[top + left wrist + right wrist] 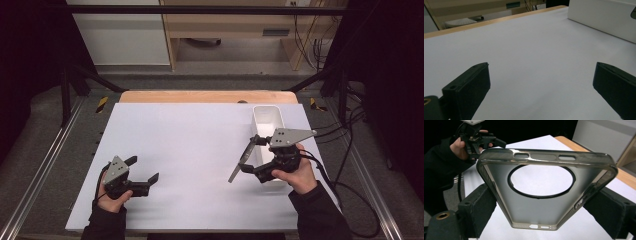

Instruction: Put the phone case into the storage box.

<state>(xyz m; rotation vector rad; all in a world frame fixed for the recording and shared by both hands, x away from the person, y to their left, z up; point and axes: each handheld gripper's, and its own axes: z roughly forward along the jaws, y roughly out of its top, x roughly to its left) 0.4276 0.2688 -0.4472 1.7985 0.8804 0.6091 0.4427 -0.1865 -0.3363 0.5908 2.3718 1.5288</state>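
Right gripper (pixel 251 156) pinching translucent smoke-grey phone case with large round camera cutout (pixel 541 192) by its long side edges, jaws pressed on either side. Case held off white counter (pixel 190 150), tilted, open side toward gripper's camera; likely edge grip keeps flexible shell from bowing. Narrow white plastic bin (pixel 269 117) just behind right gripper, probable source or destination. Left gripper (pixel 145 170) spread wide, empty, resting low on counter well off to side, probably waiting.

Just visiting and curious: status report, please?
Right tool shut on phone case, held above table. Left tool open, empty, low over table. White bin beside right hand; nothing blocking.
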